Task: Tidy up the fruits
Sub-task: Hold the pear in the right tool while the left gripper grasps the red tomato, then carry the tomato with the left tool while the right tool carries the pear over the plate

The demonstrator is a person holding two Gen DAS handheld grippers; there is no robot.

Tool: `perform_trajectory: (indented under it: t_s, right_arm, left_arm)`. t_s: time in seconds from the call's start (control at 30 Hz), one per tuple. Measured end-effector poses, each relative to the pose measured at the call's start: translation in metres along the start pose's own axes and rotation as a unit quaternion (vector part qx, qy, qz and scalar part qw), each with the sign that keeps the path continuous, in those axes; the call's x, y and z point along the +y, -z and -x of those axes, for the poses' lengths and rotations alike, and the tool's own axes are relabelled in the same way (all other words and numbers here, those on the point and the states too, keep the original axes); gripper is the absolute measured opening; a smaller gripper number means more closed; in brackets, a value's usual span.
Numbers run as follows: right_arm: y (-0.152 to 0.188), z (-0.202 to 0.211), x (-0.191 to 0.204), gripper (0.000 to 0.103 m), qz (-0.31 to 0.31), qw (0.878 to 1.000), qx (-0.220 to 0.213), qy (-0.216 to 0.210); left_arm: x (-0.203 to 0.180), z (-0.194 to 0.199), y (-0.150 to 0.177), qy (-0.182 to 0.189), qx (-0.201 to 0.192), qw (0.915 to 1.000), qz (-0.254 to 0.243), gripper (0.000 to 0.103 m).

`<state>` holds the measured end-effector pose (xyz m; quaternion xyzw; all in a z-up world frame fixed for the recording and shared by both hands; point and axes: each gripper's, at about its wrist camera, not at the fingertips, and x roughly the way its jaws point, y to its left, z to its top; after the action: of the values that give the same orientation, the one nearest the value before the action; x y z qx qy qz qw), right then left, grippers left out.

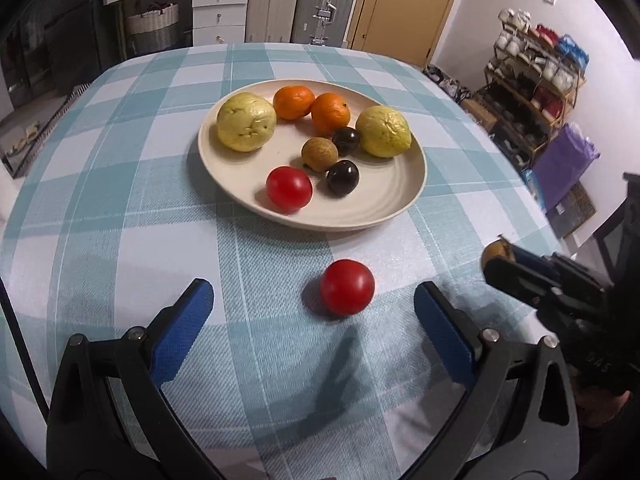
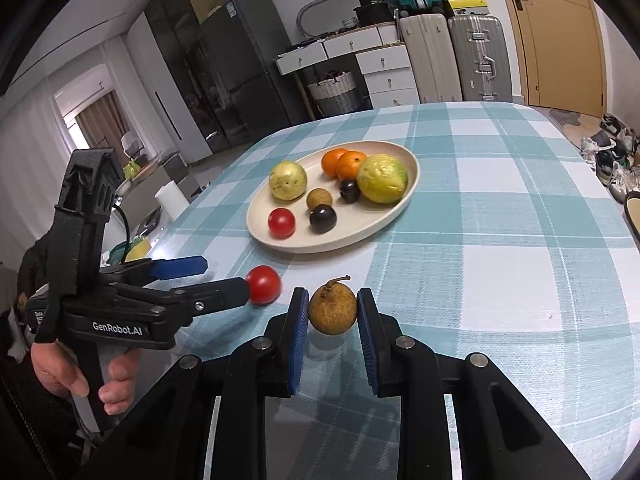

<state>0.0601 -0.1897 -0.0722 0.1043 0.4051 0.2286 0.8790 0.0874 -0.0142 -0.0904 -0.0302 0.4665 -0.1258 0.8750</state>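
Observation:
A cream plate (image 1: 384,204) (image 2: 360,236) on the checked tablecloth holds two yellow guavas, two oranges, a red tomato, a brown longan and two dark plums. A loose red tomato (image 1: 347,293) (image 2: 263,285) lies on the cloth just ahead of my open left gripper (image 1: 314,306) (image 2: 216,278), between its fingertips. My right gripper (image 2: 333,312) is shut on a brown longan (image 2: 333,310) with a stem and holds it above the cloth; it also shows at the right of the left wrist view (image 1: 496,260).
The table (image 1: 100,200) is round-edged, with the floor close beyond its right edge. Drawers, suitcases and a door stand behind it, and a shelf rack (image 1: 532,80) stands at the right. Shoes (image 2: 608,152) lie on the floor.

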Motion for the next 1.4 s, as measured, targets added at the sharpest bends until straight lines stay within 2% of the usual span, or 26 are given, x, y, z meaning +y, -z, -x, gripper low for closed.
perform_trajectory:
  t_s: [0.07,0.17,0.23,0.3,0.37,0.5,0.9,1.1,1.4]
  right_arm:
    - [-0.001,0.001,-0.003,0.025,0.000,1.000,-0.002,-0.001]
    - [-0.001,0.002,-0.007,0.025,-0.005,1.000,-0.005,-0.006]
    - [-0.002,0.001,-0.009,0.025,-0.007,1.000,-0.004,-0.008]
    - [-0.002,0.000,-0.011,0.025,-0.008,1.000,-0.003,-0.008]
    - [-0.003,0.000,-0.012,0.025,-0.013,1.000,-0.003,-0.013]
    - [-0.004,0.002,-0.011,0.025,-0.011,1.000,-0.007,-0.013]
    - [-0.007,-0.002,0.002,0.025,0.006,1.000,-0.002,-0.013]
    - [-0.009,-0.007,0.007,0.025,0.010,1.000,0.004,-0.011]
    - [-0.031,-0.017,0.026,0.025,0.039,0.999,-0.001,-0.022]
  left_arm:
    - [-0.004,-0.006,-0.003,0.001,0.010,0.9999,-0.010,0.096]
    - [-0.012,-0.009,-0.005,0.005,0.013,0.9996,-0.024,0.075]
    - [-0.015,-0.013,-0.006,-0.001,0.017,0.9993,-0.033,0.069]
    - [-0.016,-0.018,-0.007,0.002,0.030,0.9990,-0.033,0.041]
    - [-0.013,-0.022,-0.007,0.013,0.042,0.9987,-0.027,0.027]
    - [-0.011,-0.016,-0.005,0.029,0.036,0.9987,-0.020,0.026]
    - [-0.001,-0.006,-0.001,0.031,0.036,0.9989,-0.009,0.026]
    - [0.013,0.007,-0.001,0.043,0.019,0.9988,0.012,0.026]
    - [0.037,0.023,-0.018,0.062,0.004,0.9976,0.032,0.026]
